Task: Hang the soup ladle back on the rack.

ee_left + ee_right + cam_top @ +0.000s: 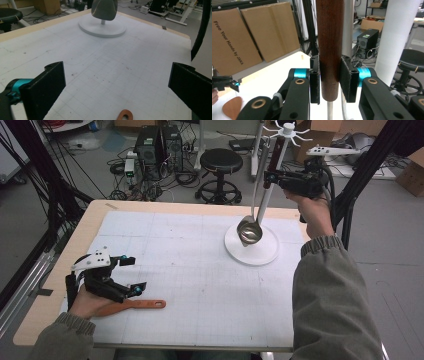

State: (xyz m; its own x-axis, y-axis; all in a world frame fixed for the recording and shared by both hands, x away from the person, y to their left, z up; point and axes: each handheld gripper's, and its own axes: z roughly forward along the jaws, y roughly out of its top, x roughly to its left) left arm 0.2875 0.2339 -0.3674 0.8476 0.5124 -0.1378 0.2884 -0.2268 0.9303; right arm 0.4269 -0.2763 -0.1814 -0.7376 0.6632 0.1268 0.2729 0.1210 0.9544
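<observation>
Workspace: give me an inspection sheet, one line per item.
Surface: white gridded mat on a wooden table.
Job's things: ladle with wooden handle, bowl over white rack base; orange spatula on the mat.
Clutter: nothing seen.
Grippers: right gripper shut on the ladle handle; left gripper open beside the spatula.
Cables: black cable from the right gripper.
Surroundings: stool, computer towers, cardboard boxes.

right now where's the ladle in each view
high view: ladle hangs right of centre, its bowl over the white stand base.
left gripper view: its bowl sits top centre.
right gripper view: its brown handle is upright between the right gripper pads.
Shared landmark: the white stand pole.
</observation>
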